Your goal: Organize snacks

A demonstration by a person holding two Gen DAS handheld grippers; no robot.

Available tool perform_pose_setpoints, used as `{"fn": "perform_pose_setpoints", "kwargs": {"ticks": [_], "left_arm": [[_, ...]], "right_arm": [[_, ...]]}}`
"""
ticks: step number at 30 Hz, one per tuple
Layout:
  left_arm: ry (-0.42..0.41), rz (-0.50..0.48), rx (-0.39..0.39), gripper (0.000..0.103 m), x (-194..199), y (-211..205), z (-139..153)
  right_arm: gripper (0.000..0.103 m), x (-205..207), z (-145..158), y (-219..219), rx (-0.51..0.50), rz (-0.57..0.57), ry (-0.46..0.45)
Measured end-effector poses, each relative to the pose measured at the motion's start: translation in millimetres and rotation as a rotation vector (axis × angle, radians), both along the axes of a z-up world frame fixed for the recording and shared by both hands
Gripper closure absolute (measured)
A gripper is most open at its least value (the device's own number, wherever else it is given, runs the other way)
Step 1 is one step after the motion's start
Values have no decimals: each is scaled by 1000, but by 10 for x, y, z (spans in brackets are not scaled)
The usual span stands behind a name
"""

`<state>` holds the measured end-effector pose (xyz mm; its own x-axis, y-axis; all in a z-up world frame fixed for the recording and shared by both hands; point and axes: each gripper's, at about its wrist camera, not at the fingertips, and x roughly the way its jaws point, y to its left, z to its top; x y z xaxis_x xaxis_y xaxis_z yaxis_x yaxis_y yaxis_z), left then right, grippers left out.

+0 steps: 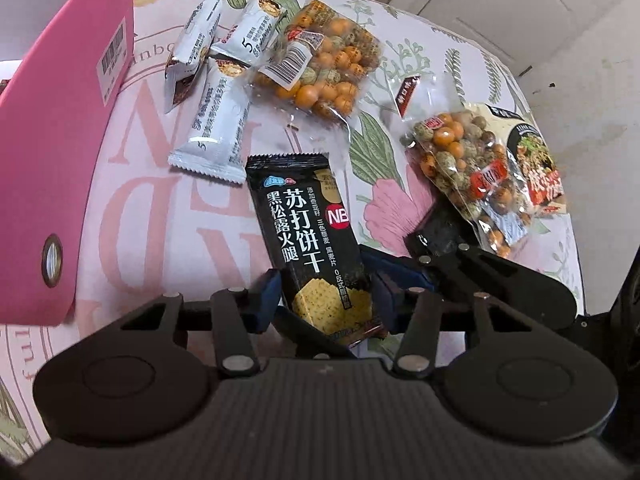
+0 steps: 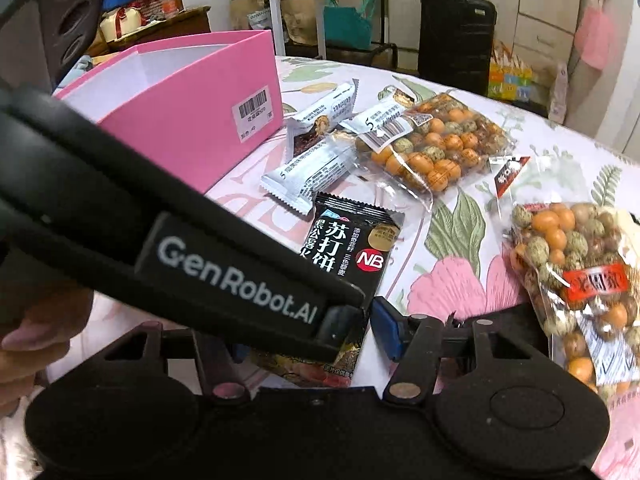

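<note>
A black soda-cracker packet [image 1: 310, 240] lies on the floral tablecloth, its near end between the blue pads of my left gripper [image 1: 326, 296], whose jaws sit on either side of it. It also shows in the right wrist view [image 2: 352, 248], where the left gripper's black body crosses in front. My right gripper [image 2: 308, 336] is open just behind that packet, holding nothing. Three white snack bars [image 1: 216, 128] and a clear bag of coated peanuts [image 1: 324, 60] lie beyond. A second peanut bag [image 1: 468, 172] lies at the right. A pink box [image 2: 188, 108] stands open at the left.
A dark noodle packet [image 1: 536, 160] lies under the right peanut bag near the table's right edge. A small red-labelled sachet [image 1: 408, 96] lies between the two peanut bags. Beyond the table are a black suitcase [image 2: 456, 40], bags and a white cupboard.
</note>
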<state>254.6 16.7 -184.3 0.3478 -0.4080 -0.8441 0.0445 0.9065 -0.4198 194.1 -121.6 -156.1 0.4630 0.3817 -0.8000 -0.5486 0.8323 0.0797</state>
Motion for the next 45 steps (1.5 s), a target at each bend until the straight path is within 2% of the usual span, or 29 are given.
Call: {"fn": "perform_pose_setpoints", "kwargs": {"ticks": [7, 12, 22, 28, 36, 41, 45], "left_arm": [[24, -41, -1, 55, -180, -60, 68], [25, -23, -23, 55, -390, -49, 138], [-63, -21, 24, 55, -880, 99, 644], [-57, 0, 25, 55, -1058, 329, 998], [-114, 68, 22, 54, -1194, 760, 1433], [-157, 134, 41, 54, -1134, 1130, 1622], [-163, 188, 55, 53, -932, 1482, 1683]], "right_arm": [[40, -178, 168, 31, -37, 22, 33], [40, -331, 243, 67, -84, 44, 45], [40, -810, 649, 138, -25, 93, -47], [40, -951, 980, 327, -28, 144, -56], [41, -948, 1373, 670, -19, 199, -109], [41, -802, 1502, 975, 1, 241, -140], [41, -582, 1576, 1276, 18, 289, -161]]}}
